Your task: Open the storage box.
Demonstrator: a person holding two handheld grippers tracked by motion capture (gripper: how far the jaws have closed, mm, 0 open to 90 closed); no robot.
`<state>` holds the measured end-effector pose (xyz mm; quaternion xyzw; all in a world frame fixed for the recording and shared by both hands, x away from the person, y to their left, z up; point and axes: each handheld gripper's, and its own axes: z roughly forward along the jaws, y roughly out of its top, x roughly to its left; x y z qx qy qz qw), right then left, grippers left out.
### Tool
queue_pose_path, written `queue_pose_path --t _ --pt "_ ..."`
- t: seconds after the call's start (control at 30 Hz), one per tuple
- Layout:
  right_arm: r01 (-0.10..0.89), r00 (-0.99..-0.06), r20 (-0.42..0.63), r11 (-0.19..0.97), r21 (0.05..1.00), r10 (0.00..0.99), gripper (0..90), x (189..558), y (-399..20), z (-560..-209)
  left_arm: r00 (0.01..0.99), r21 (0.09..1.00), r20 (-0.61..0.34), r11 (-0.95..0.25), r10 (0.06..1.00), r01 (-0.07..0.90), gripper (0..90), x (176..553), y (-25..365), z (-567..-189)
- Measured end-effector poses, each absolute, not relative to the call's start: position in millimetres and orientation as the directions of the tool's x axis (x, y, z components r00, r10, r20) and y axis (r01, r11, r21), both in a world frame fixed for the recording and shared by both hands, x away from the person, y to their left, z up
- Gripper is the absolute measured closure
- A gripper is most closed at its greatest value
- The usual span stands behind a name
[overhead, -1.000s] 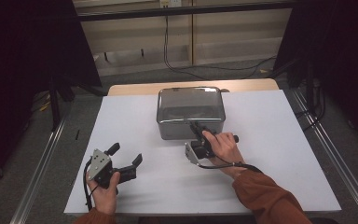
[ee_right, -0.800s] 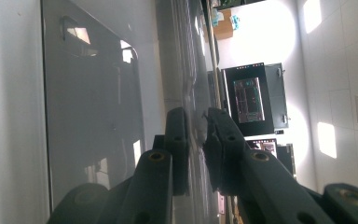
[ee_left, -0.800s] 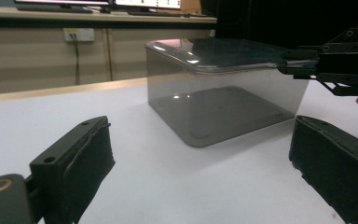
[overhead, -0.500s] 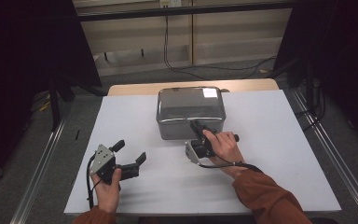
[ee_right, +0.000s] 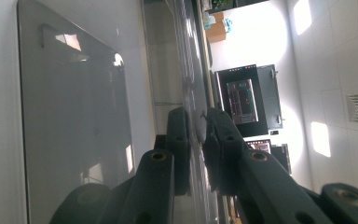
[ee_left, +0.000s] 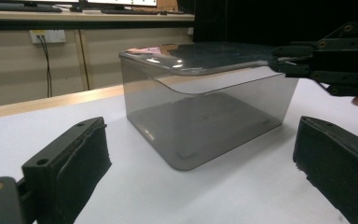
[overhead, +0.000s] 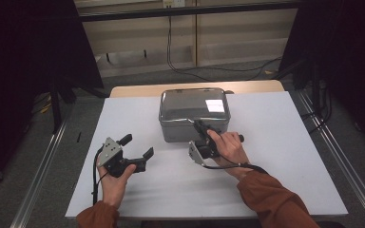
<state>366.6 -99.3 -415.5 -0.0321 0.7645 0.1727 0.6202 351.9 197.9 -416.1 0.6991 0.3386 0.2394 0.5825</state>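
A smoky translucent plastic box (overhead: 195, 107) with a flat lid stands mid-table on the white sheet. My right gripper (overhead: 200, 127) reaches to its near side and is shut on the overhanging edge of the lid (ee_right: 196, 84), which runs thin and edge-on between the two pads. The left gripper view shows those jaws (ee_left: 317, 60) pinching the lid's right corner above the box (ee_left: 200, 116). At the front left, my left gripper (overhead: 138, 145) is held above the sheet, open and with nothing between its pads (ee_left: 81, 158), pointing at the box.
The white sheet (overhead: 275, 142) covers the table, with a strip of wooden tabletop (overhead: 133, 90) behind the box. Metal rails (overhead: 47, 161) run along both sides. Cables trail on the floor beyond the far edge.
My left gripper has moved a little away from the person and toward the box. The right gripper and the box have stayed where they were.
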Motion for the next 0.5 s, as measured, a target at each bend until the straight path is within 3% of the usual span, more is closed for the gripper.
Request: queue_pose_path --t 0.5 --pt "-0.271 -0.217 -0.961 0.935 0.228 0.172 81.4 369.0 -99.8 -404.5 0.687 0.98 -0.031 -0.113 0.726 0.163 2.1 379.3 180.3 -413.1"
